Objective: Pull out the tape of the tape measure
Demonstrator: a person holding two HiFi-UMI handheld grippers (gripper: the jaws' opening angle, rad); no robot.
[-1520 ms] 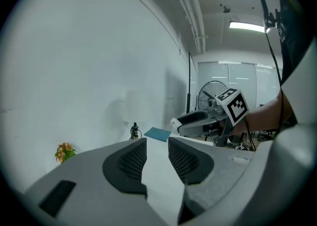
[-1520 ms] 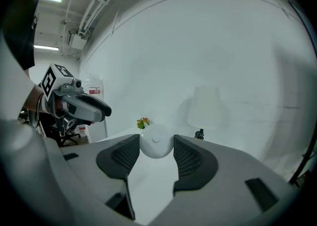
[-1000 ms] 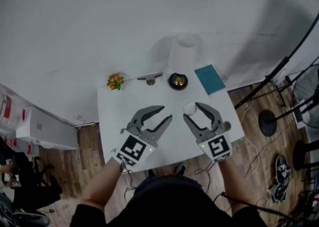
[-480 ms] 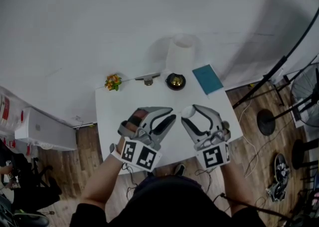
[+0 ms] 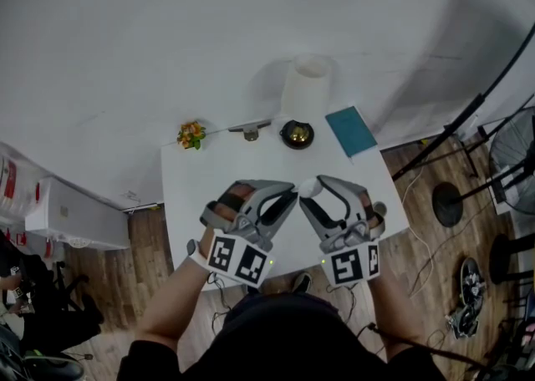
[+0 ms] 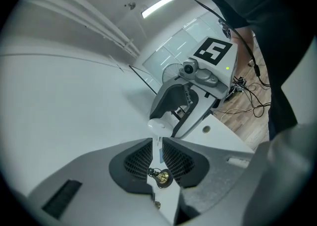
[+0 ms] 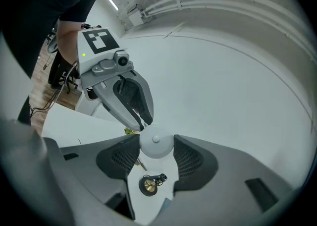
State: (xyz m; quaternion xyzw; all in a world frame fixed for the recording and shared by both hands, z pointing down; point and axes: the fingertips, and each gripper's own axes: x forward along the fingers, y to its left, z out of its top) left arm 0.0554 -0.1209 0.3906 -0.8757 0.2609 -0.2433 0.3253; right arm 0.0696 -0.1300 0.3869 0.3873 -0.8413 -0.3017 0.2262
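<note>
A small round white tape measure (image 7: 156, 142) sits between the pads of my right gripper (image 7: 156, 151), which is shut on it above the white table (image 5: 192, 179). In the head view the tape measure (image 5: 308, 187) shows at that gripper's tips. The tips of my left gripper (image 5: 290, 196) meet it from the left. Its jaws have just been closing and stand a narrow slit apart (image 6: 159, 146). A thin white tab from the tape measure (image 6: 157, 127) reaches into that slit. I cannot see the pads pressing on it.
At the table's back edge stand a brass bell (image 5: 297, 134), a blue book (image 5: 351, 131), a white cylinder (image 5: 305, 87), a small flower pot (image 5: 191, 134) and a small grey item (image 5: 251, 130). Black stands and cables (image 5: 451, 204) crowd the wooden floor to the right.
Both grippers have rolled and drawn together, so the left tips now meet the tape measure. The left jaws have narrowed from wide apart to a slit. The right grip is unchanged.
</note>
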